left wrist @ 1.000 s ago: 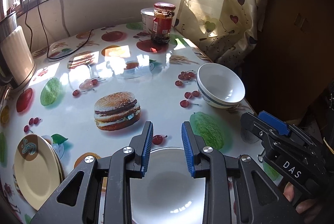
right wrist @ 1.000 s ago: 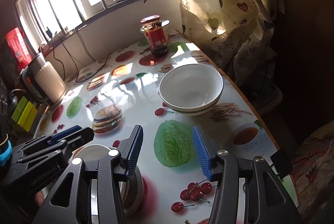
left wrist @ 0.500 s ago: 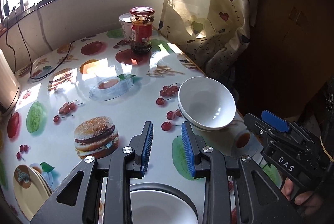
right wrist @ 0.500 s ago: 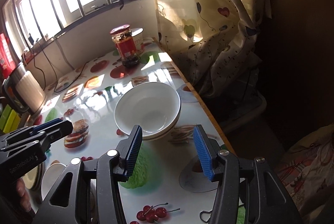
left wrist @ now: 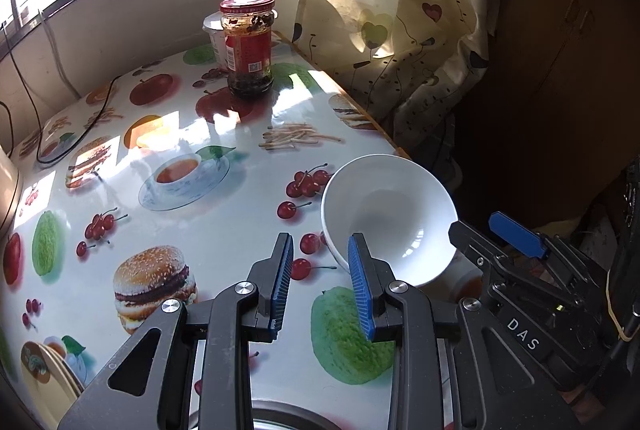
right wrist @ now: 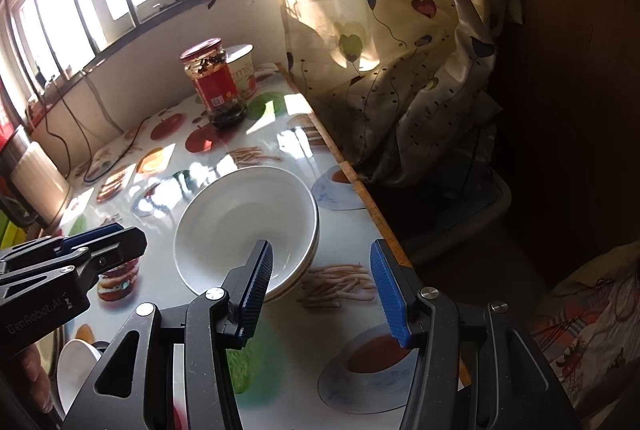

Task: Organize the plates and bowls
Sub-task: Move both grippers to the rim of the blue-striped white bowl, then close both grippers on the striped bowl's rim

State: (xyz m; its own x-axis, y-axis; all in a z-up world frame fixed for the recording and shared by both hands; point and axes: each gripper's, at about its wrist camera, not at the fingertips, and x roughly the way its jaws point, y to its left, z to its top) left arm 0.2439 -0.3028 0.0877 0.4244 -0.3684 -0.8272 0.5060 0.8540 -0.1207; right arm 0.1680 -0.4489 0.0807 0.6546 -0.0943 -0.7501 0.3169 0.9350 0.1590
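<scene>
A white bowl [right wrist: 244, 226] sits near the desk [left wrist: 224, 230] edge. Both the left gripper [left wrist: 322, 286] and right gripper [right wrist: 326, 290] hover beside it, fingers released, grasping nothing.

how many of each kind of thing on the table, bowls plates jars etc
white bowls: 2
yellow plate stacks: 1
jars: 1
white tubs: 1
kettles: 1
total: 6
</scene>
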